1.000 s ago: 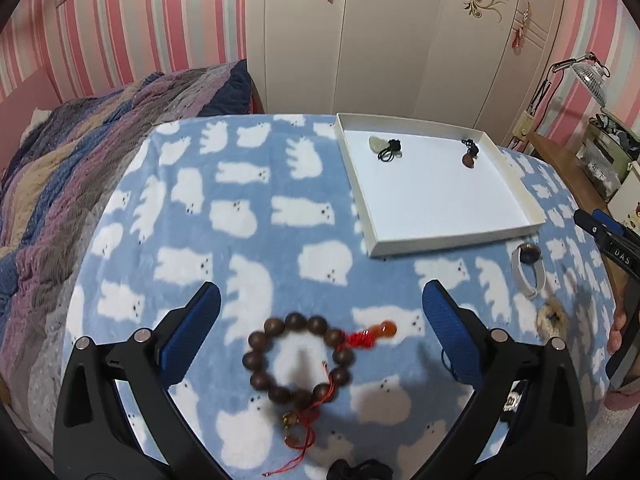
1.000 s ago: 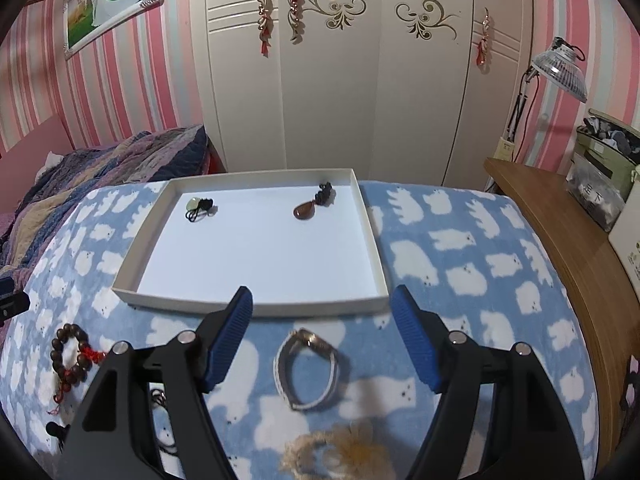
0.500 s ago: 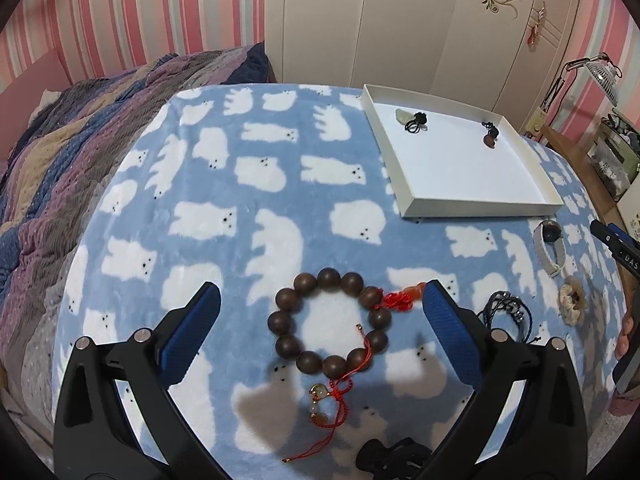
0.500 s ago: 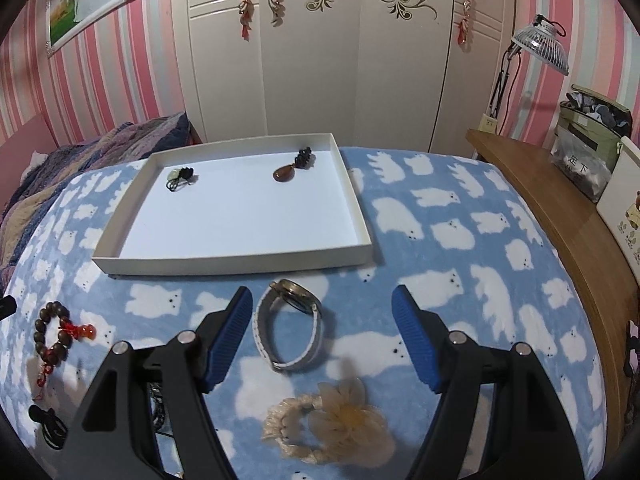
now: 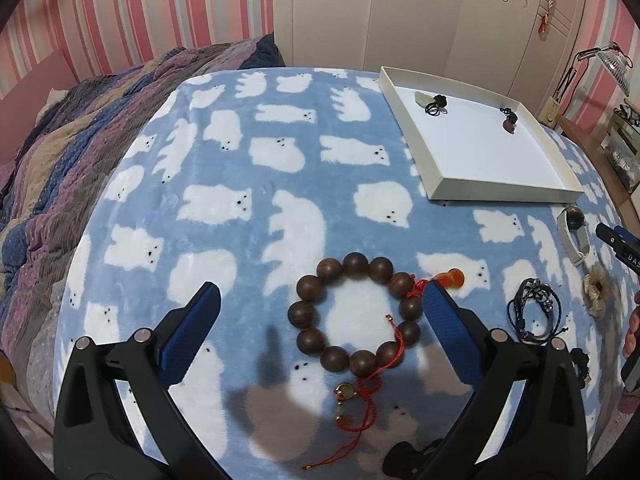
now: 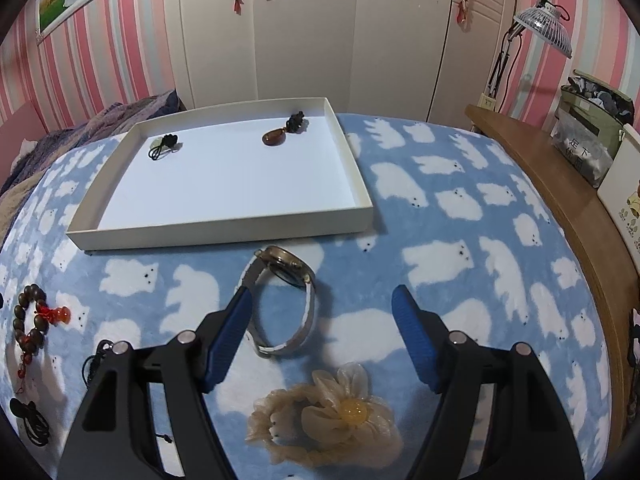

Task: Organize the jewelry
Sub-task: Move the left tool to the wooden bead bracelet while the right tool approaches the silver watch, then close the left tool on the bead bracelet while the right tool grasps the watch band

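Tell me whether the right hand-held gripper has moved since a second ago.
Yes. The right hand-held gripper has come down and in toward the watch: the white tray now sits higher in its view, and the watch looks bigger.

The left hand-held gripper (image 5: 320,332) has two black plastic arms of angular, triangular shape, each with an open cut-out. Every arm ends in a flat finger covered by a blue ribbed pad (image 5: 191,336). Near each pad sit two round silver screws (image 5: 141,335). The right hand-held gripper (image 6: 322,338) has the same build: black frame, blue textured pads (image 6: 414,340), silver screws (image 6: 456,336) just behind the pads. On its side, white letters are printed.
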A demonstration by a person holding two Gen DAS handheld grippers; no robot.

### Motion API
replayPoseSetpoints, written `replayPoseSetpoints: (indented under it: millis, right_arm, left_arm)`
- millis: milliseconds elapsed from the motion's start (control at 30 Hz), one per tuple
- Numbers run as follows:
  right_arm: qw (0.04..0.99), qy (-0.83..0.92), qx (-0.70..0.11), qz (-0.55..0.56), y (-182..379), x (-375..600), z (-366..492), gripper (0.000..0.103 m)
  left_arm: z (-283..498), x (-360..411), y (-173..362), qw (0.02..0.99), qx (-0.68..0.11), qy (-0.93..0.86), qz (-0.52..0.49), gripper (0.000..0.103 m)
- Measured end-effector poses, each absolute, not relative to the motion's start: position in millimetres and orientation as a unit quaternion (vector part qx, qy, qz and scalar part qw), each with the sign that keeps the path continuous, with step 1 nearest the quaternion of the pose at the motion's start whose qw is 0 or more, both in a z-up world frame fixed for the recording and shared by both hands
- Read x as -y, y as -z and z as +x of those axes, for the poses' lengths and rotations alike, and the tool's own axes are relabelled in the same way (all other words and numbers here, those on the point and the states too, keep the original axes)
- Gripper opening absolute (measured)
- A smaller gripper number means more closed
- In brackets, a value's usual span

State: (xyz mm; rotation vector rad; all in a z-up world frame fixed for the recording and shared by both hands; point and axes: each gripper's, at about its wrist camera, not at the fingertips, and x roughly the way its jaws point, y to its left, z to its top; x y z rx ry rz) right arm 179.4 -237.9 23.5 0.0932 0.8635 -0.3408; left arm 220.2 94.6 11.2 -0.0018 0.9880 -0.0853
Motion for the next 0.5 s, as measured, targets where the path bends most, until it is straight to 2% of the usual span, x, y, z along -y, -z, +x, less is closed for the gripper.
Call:
replayPoseSetpoints:
  millis: [367,500]
  right_arm:
    - [0.883,0.176,-0.431,0.053,-11.2,246.2,178.7,0.073]
    - [0.878,0.182,-0.440,0.051,-2.8,247.6,184.0,0.073]
  left_arm:
    - [220.5,-106.5,2.4,0.872,-0.487,0.038,-0.011,0.098]
    - [224.2,-108.1,10.0,0.865,-0.500,0.039,-0.017,0.093]
